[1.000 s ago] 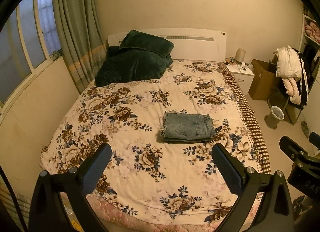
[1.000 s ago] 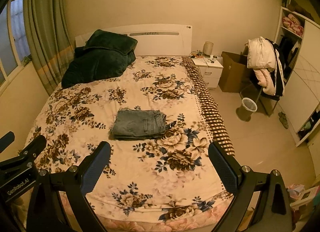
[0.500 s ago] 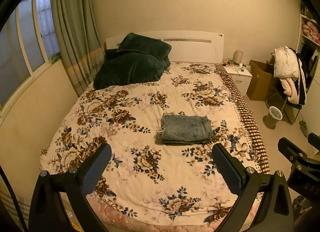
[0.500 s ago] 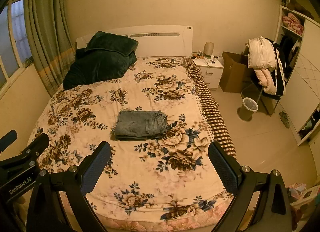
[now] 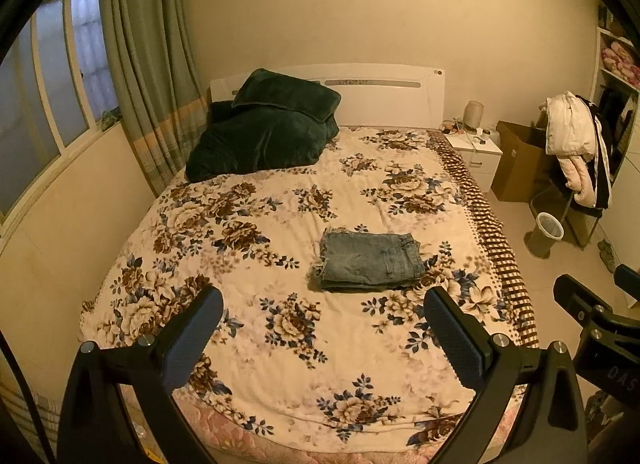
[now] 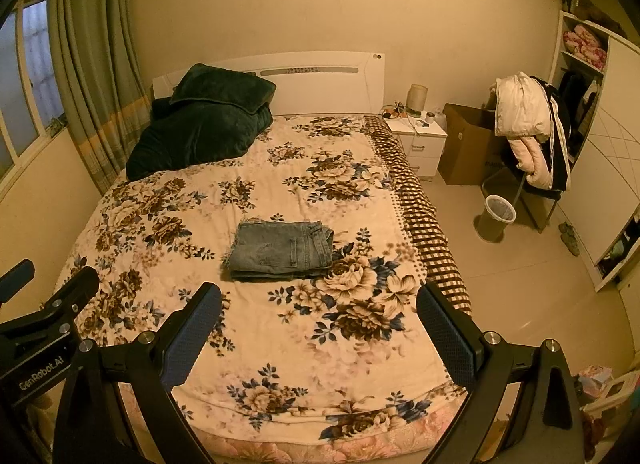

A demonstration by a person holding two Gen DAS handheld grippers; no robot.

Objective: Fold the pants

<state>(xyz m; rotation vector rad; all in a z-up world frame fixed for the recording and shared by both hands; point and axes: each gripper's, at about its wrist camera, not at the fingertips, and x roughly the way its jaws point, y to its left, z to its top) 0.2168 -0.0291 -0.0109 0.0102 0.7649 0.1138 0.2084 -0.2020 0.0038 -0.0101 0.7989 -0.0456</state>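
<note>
Lying: pants (image 5: 370, 262) — folded flat, seen on the bed (image 5: 248, 316), right of centre
Left gripper (image 5: 324, 328): held wide apart, nothing gripped
Right gripper (image 6: 320, 324): likewise spread — nothing gripped

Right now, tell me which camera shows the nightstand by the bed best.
The right wrist view: the nightstand shows its top, lamp and both drawer fronts. In the left wrist view the nightstand sits farther to the side and looks smaller, its drawers harder to make out.
</note>
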